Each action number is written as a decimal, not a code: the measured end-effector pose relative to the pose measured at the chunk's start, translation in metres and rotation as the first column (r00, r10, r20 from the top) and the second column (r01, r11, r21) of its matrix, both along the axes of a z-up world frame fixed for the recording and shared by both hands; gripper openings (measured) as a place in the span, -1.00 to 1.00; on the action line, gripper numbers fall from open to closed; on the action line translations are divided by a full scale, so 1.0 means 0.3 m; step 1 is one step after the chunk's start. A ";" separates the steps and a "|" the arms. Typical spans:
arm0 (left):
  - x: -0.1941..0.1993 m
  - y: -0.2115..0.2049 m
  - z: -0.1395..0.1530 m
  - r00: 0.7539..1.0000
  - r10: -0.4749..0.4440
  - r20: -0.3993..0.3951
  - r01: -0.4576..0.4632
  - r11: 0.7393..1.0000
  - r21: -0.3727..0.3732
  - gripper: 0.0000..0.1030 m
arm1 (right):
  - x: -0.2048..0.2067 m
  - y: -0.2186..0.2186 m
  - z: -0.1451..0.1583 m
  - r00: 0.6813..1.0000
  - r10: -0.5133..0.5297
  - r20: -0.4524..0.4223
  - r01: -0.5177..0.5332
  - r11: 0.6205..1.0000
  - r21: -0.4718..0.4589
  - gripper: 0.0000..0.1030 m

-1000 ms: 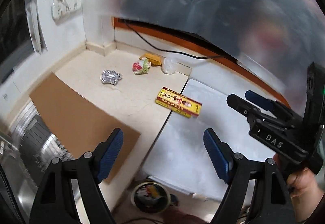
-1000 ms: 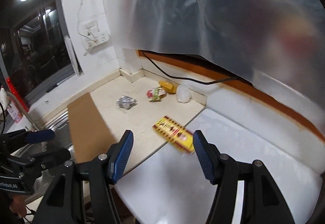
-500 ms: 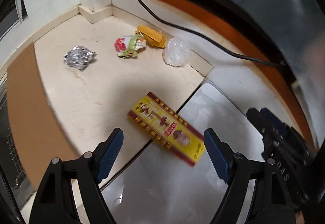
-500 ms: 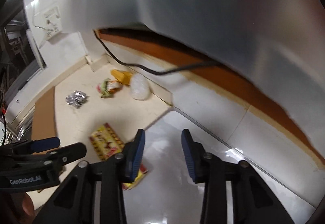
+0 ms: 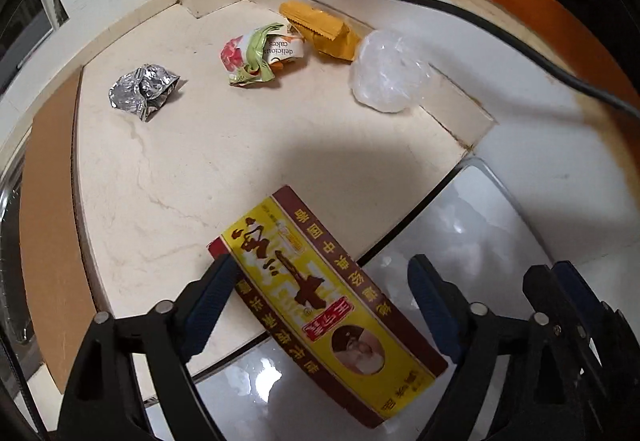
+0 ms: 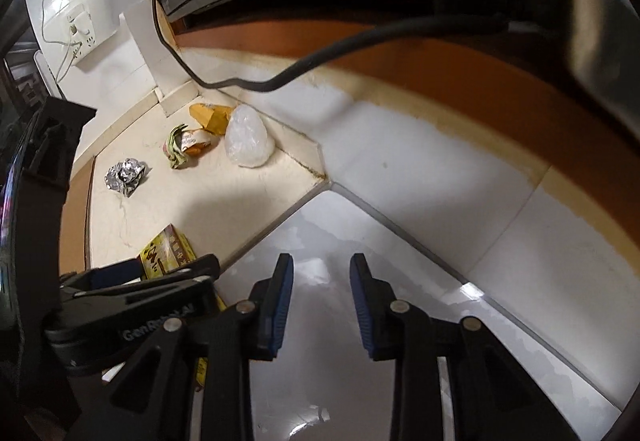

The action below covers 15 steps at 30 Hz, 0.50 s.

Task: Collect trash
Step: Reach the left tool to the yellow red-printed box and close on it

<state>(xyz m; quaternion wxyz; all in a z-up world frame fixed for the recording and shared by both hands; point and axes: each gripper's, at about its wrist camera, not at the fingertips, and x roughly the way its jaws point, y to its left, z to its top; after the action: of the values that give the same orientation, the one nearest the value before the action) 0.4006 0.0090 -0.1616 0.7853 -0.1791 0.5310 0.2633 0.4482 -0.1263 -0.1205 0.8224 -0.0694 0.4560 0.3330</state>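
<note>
Left gripper (image 5: 320, 297) opening, fingers straddling the flat yellow carton (image 5: 320, 305), its corner hidden; right gripper (image 6: 322, 297) closing, empty.

- A flat yellow and maroon box (image 5: 320, 305) lies diagonally at lower centre, across the counter seam.
- A crumpled foil wrapper (image 5: 142, 91) sits at upper left.
- A crushed cake wrapper (image 5: 260, 55), an orange packet (image 5: 320, 31) and a clear plastic wad (image 5: 386, 75) cluster at upper centre.
</note>
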 end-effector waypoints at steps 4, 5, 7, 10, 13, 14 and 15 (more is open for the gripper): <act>-0.005 -0.002 -0.023 0.999 0.002 -0.048 0.000 0.999 0.032 0.70 | 0.007 0.021 -0.015 1.000 0.015 -0.017 -0.015 1.000 0.011 -0.42; -0.009 0.003 -0.031 0.999 0.003 -0.054 -0.002 1.000 0.016 0.70 | 0.007 0.024 -0.016 1.000 0.017 -0.020 -0.017 1.000 0.014 -0.42; -0.029 0.021 -0.049 0.998 0.018 -0.068 -0.020 0.999 -0.025 0.71 | 0.008 0.036 -0.019 0.999 0.027 -0.026 -0.027 0.999 0.023 -0.42; -0.053 0.038 -0.068 0.995 0.029 -0.095 -0.033 0.999 -0.042 0.71 | 0.006 0.067 -0.024 0.998 0.051 -0.025 -0.050 0.998 0.027 -0.42; -0.085 0.061 -0.082 0.994 0.047 -0.101 -0.054 0.997 -0.064 0.68 | 0.010 0.101 -0.031 0.997 0.069 -0.035 -0.068 0.997 0.032 -0.42; -0.095 0.066 -0.080 0.993 0.055 -0.102 -0.061 0.997 -0.055 0.53 | 0.012 0.111 -0.034 0.997 0.073 -0.039 -0.071 0.997 0.036 -0.42; -0.108 0.075 -0.075 0.993 0.062 -0.104 -0.067 0.997 -0.041 0.46 | 0.015 0.126 -0.036 0.996 0.075 -0.044 -0.074 0.996 0.042 -0.42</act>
<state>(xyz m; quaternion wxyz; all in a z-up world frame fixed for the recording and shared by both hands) 0.3682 0.0314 -0.1842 0.7438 -0.1999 0.5704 0.2855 0.4528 -0.0886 -0.1312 0.8000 -0.0622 0.4652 0.3739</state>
